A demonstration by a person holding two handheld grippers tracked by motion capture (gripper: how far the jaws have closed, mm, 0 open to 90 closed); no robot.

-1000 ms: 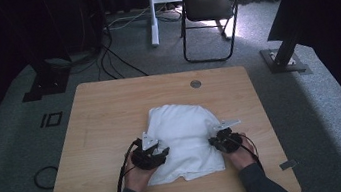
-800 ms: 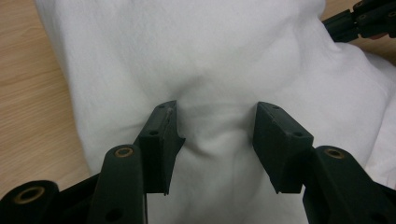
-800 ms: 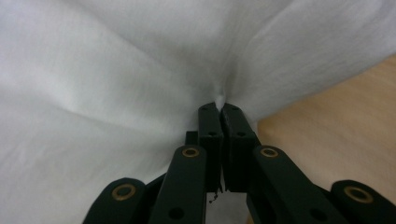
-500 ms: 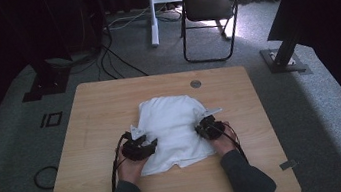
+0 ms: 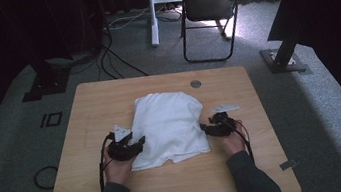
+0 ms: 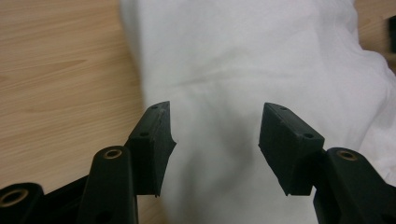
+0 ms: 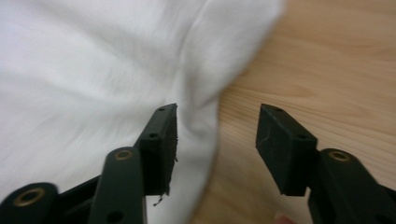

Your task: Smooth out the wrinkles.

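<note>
A white cloth (image 5: 170, 126) lies folded on the wooden table (image 5: 104, 103). My left gripper (image 5: 138, 143) rests at its left front edge, fingers pointing right over the fabric. In the left gripper view the cloth (image 6: 243, 60) spreads under the left gripper (image 6: 215, 128), whose jaws have just been opening; nothing is pinched between them. My right gripper (image 5: 205, 128) sits at the cloth's right edge. Its jaws have just been opening too. In the right gripper view the cloth's edge (image 7: 201, 116) lies beside the left jaw of the right gripper (image 7: 217, 126), with bare wood in the gap.
A round grommet (image 5: 195, 84) sits in the table's far side. Behind the table stand a black chair (image 5: 209, 9) and a white post (image 5: 151, 13). Cables (image 5: 117, 58) and dark stand bases (image 5: 282, 60) lie on the grey carpet.
Both hands moved away from the front edge and the cloth's right side came in, leaving it narrower. The right gripper then opened and shifted slightly right, off the cloth.
</note>
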